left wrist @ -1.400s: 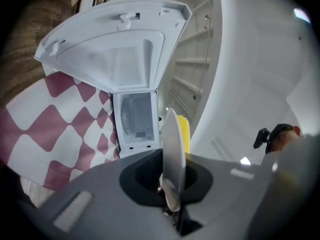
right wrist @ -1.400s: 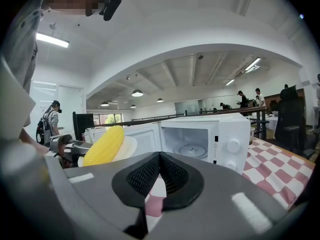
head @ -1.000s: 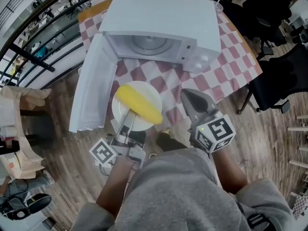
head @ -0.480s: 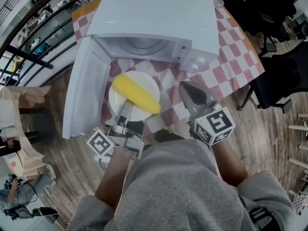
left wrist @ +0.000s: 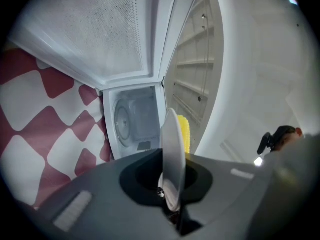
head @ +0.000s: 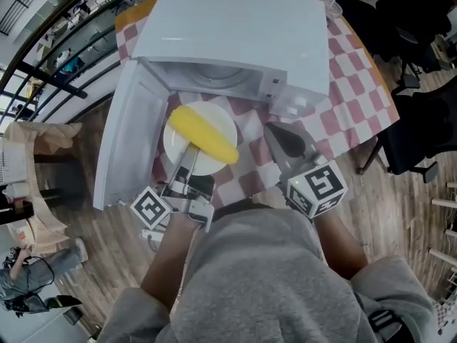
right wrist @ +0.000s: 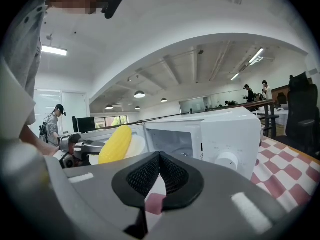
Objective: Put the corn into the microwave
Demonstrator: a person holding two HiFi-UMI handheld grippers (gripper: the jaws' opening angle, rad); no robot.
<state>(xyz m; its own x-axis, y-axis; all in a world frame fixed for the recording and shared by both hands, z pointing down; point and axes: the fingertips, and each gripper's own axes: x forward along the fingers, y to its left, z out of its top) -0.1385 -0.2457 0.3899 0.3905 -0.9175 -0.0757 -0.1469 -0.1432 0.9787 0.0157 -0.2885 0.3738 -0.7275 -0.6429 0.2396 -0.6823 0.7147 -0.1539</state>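
A yellow corn cob (head: pixel 203 134) lies on a white plate (head: pixel 218 118), and my left gripper (head: pixel 191 153) is shut on the plate's near rim. The plate hangs just in front of the white microwave (head: pixel 235 27), whose door (head: pixel 132 138) swings open to the left. In the left gripper view the plate (left wrist: pixel 173 149) stands edge-on between the jaws with the corn (left wrist: pixel 184 134) behind it, and the empty cavity (left wrist: pixel 132 121) lies ahead. My right gripper (head: pixel 275 131) is shut on nothing, right of the plate, below the control panel. The right gripper view shows the corn (right wrist: pixel 116 144) to the left of the microwave (right wrist: pixel 220 134).
The microwave stands on a table with a red and white checked cloth (head: pixel 350 84). A clear cup (head: pixel 332 6) sits at the far right corner. A black chair (head: pixel 421 127) stands to the right on the wooden floor, and a railing (head: pixel 50 70) runs along the left.
Both grippers, with the plate and corn, have moved closer to the microwave's open front. The left gripper keeps its hold on the plate.
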